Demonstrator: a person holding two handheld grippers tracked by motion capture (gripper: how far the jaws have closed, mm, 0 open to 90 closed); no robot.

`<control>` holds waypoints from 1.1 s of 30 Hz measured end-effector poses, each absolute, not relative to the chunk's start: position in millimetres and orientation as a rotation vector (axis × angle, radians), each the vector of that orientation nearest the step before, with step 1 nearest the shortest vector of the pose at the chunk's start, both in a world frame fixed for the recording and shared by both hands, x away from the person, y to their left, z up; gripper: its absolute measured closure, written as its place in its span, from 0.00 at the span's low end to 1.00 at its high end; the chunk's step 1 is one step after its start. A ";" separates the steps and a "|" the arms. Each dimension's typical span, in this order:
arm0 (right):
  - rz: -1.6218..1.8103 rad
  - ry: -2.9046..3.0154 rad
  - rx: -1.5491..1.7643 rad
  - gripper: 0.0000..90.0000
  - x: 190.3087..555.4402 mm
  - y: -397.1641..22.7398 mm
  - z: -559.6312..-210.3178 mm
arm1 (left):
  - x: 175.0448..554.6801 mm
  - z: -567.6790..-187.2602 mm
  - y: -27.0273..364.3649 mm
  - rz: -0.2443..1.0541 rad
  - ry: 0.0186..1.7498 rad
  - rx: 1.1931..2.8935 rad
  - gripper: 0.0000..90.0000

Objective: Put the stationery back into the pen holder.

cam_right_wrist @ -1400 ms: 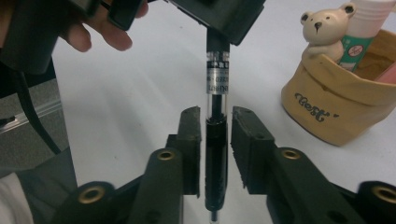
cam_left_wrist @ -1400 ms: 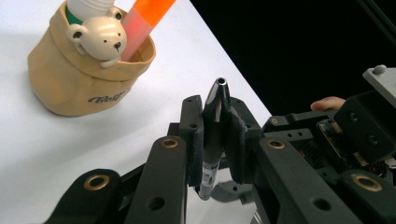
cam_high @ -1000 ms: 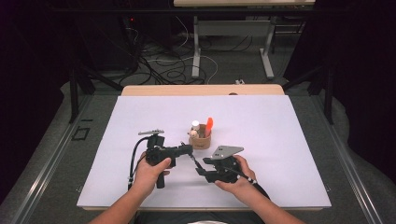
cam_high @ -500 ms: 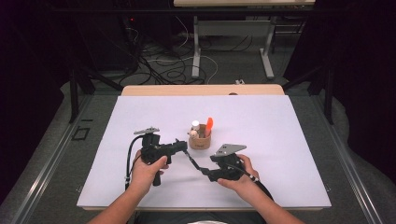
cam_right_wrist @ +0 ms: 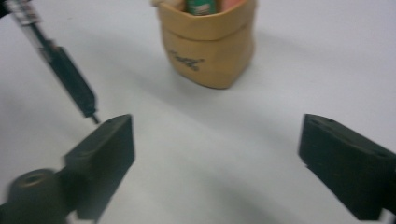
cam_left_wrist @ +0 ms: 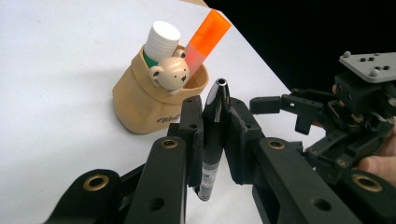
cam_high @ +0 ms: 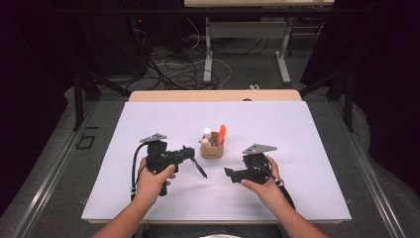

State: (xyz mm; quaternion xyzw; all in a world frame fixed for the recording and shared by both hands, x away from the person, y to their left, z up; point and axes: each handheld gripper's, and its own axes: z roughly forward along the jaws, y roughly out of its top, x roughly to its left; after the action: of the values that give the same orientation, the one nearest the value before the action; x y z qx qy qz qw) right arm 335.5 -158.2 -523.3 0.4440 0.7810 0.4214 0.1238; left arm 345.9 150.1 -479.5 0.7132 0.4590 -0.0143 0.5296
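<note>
Apart now, left tool (cam_left_wrist: 215, 140) clamps the pen (cam_left_wrist: 213, 135), right tool (cam_right_wrist: 215, 163) gapes, pouch (cam_right_wrist: 208, 44) top cropped

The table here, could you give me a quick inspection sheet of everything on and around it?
Surface: white table top, wooden edge at the far side.
Job's things: tan pouch holder standing upright, holding a white-capped bottle, an orange marker and a small bear figure; black pen.
Clutter: nothing seen.
Grippers: left hand-held gripper shut on the pen; right hand-held gripper open, nothing between its jaws.
Cables: black cable trails from the left gripper.
Surroundings: dark room, floor cables, another table's legs.
</note>
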 end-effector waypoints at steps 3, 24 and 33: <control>1.194 2.216 1.317 0.00 339.4 -166.4 -523.8 | 345.0 -477.1 150.4 -0.013 1.088 1.709 0.88; 1.085 2.120 1.407 0.00 354.8 -212.4 -529.4 | 343.7 -461.4 142.9 0.129 1.047 1.761 0.88; 1.073 2.084 1.428 0.00 356.8 -220.3 -529.8 | 348.7 -443.4 133.4 0.184 1.021 1.799 0.88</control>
State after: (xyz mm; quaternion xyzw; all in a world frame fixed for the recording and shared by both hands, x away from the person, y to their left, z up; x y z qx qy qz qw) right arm 356.8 -220.3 -529.8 0.5100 0.7443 0.3833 0.1974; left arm 348.7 133.4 -443.4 0.7465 0.4237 0.0764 0.5074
